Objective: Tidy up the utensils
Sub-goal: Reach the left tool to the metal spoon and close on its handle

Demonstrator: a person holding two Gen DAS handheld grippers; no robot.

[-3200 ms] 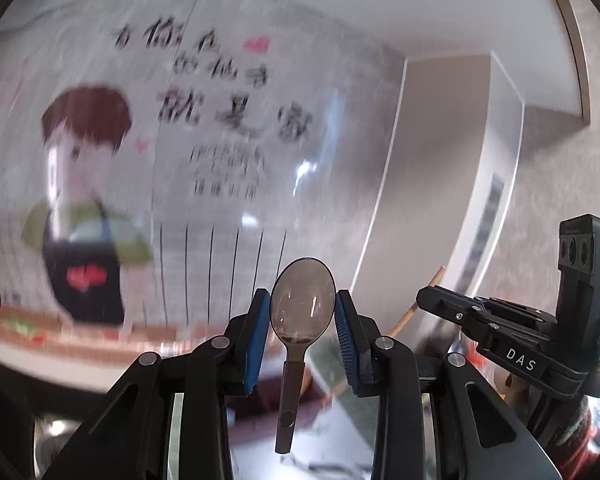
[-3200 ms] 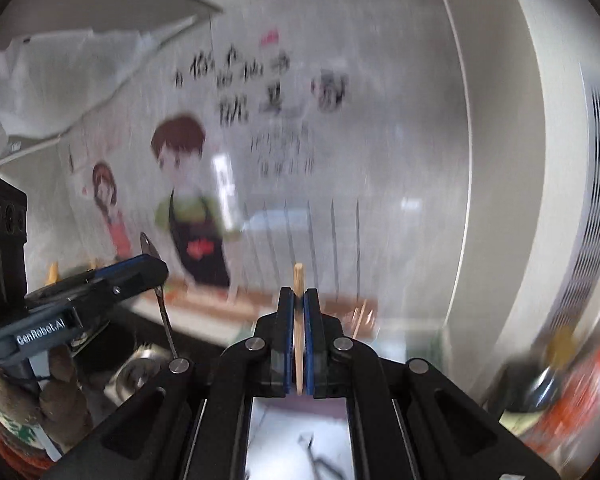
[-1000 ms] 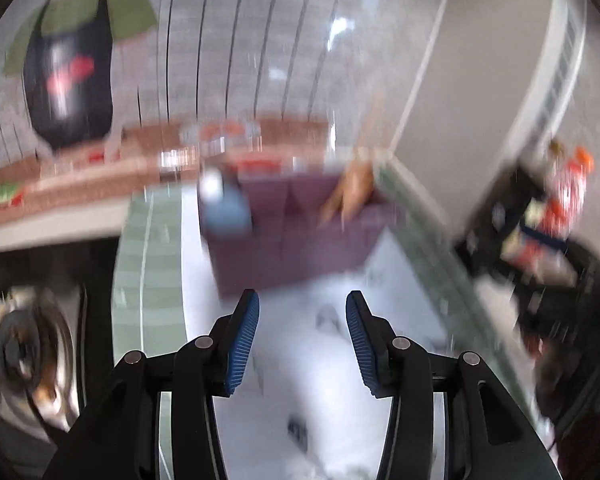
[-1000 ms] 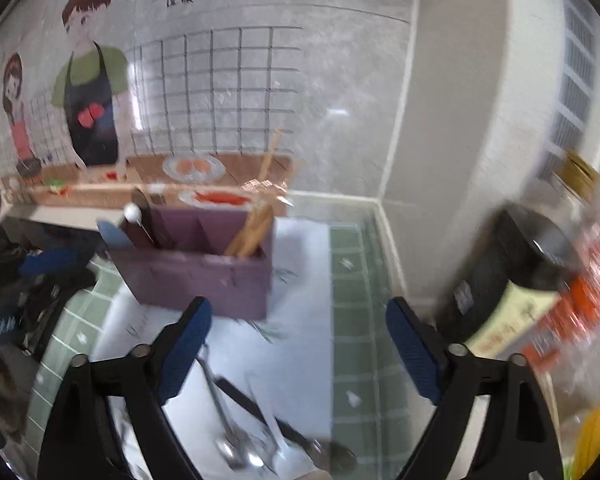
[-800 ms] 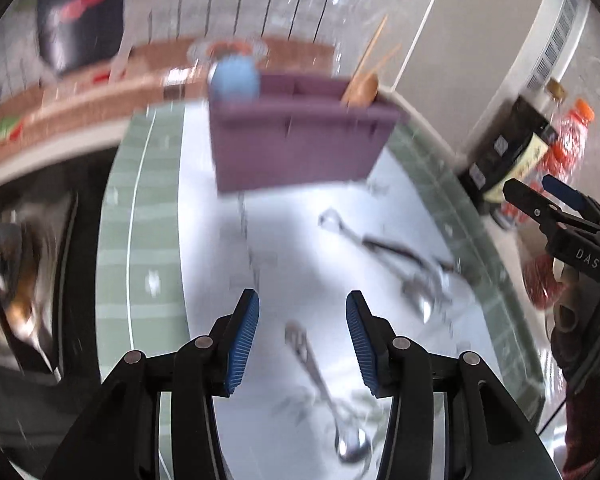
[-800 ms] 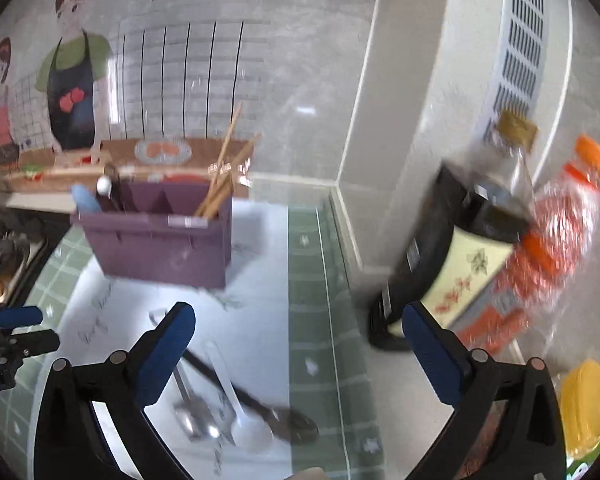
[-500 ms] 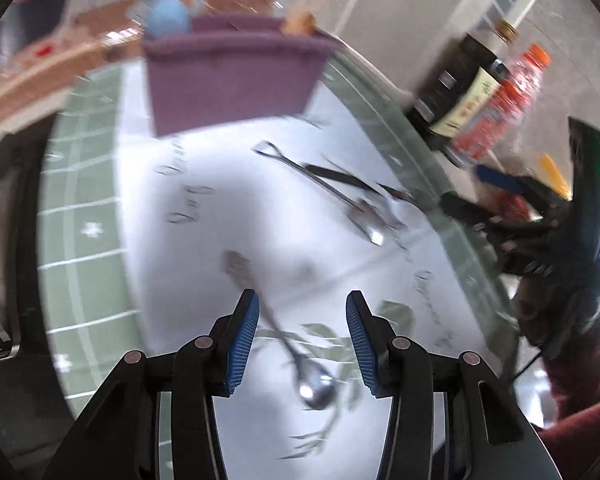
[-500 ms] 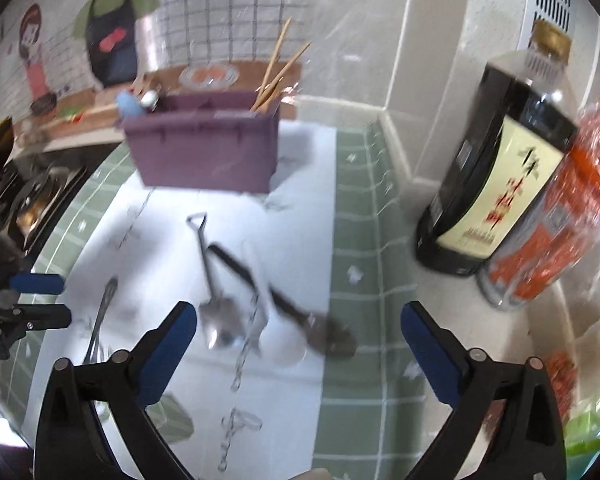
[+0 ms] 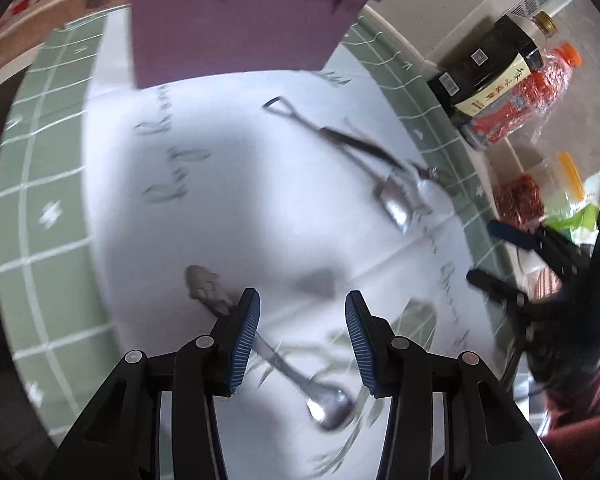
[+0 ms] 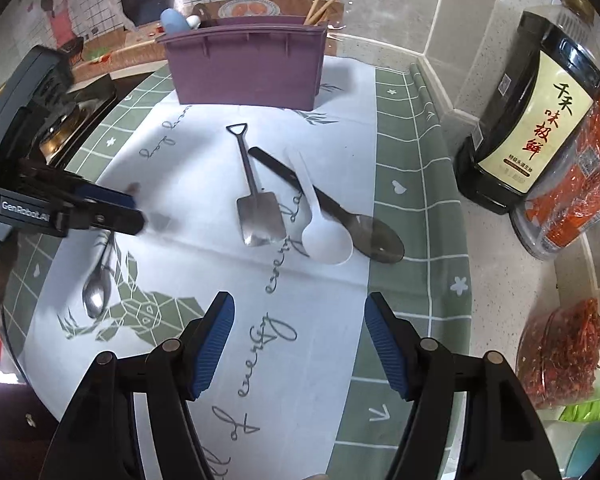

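Spoons (image 10: 327, 240) lie loose by both gaping hand-held grippers (image 9: 302, 334) (image 10: 298, 338), the left's body marked "GenRobot.AI".

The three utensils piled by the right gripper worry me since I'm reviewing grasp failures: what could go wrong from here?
The white plastic spoon lies across the dark-handled spoon and beside the shovel-shaped spoon, so the open right gripper might pinch two at once or knock a neighbour aside. The left gripper, also open, hovers over the flat metal spoon; its thin handle could slip from the pads.
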